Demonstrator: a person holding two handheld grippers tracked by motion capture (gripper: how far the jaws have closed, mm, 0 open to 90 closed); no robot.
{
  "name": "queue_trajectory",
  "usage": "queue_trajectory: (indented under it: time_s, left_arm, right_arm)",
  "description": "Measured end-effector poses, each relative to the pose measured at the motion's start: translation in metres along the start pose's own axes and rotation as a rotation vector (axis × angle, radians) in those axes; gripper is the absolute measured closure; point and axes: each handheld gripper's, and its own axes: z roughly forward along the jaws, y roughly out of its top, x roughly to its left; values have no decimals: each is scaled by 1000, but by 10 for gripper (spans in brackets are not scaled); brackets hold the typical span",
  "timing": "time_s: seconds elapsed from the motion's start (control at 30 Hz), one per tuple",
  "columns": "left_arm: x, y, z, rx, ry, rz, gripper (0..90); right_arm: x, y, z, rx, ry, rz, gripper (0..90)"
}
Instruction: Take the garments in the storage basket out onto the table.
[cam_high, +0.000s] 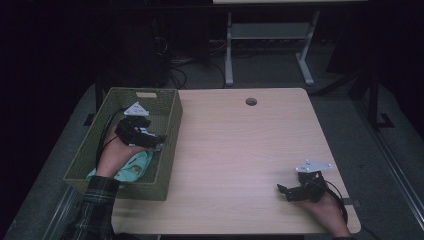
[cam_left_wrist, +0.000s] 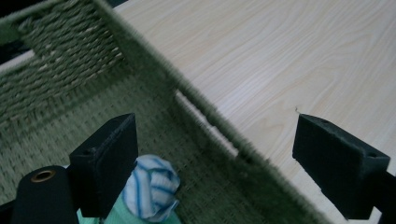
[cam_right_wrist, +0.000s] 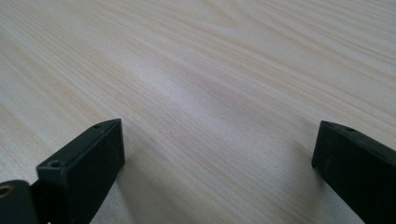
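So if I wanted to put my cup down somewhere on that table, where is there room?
Nearly all the wooden table is bare: the wide stretch between the green woven basket on the left and the right gripper near the front right corner, back to the round hole. The basket is crowded: folded cloth lies inside and the left gripper hangs over it.

A rough woven basket (cam_high: 169, 131) sits on the smooth, matt pale wood table (cam_high: 240, 150), holding soft cloth (cam_left_wrist: 152, 186).
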Motion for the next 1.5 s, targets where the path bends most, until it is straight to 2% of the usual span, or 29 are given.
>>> queue_trajectory:
  time_s: [0.03, 0.1, 0.23, 0.33, 0.47, 0.63, 0.77, 0.83, 0.9, 0.97, 1.03, 1.23, 1.3, 1.4, 1.5]
  left_arm:
    - [5, -6, 2, 5, 10, -20, 135]
    - [8, -9, 2, 10, 18, -25, 135]
    - [20, -23, 5, 21, 40, -61, 135]
    - [23, -27, 7, 24, 45, -67, 135]
    - [24, -33, 11, 46, 54, -52, 136]
    - [26, -44, 19, 72, 57, -63, 137]
    - [26, -51, 25, 113, 61, -58, 137]
    - [25, -54, 26, 145, 91, -45, 140]
    - [25, -54, 27, 156, 93, -44, 140]
    - [27, -55, 28, 168, 97, -58, 141]
    - [27, -56, 32, 188, 83, -68, 141]
    - [24, -61, 42, 294, 93, -60, 141]
    - [24, -62, 44, 311, 111, -79, 143]
    - [26, -63, 44, 321, 104, -95, 168]
    - [32, -66, 45, 342, 104, -137, 195]
  right_arm:
    - [0, 0, 0, 0, 0, 0, 19]
    - [0, 0, 0, -1, 0, 0, 18]
    - [0, 0, 0, 0, 1, 0, 18]
    - [0, 0, 0, 0, 1, -1, 19]
    - [0, 0, 0, -1, 1, -1, 19]
    - [0, 0, 0, 0, 0, 2, 19]
    - [0, 0, 0, 0, -1, 2, 19]
    - [0, 0, 0, -1, -2, 3, 19]
    - [0, 0, 0, -1, -2, 3, 19]
    - [0, 0, 0, -1, -3, 5, 19]
    - [0, 0, 0, 0, -4, 6, 19]
    - [-1, 0, 0, -3, -9, 10, 21]
    - [-1, 0, 0, -3, -9, 14, 21]
    - [-1, 0, 0, -2, -10, 13, 21]
    - [-1, 0, 0, -2, -11, 12, 21]
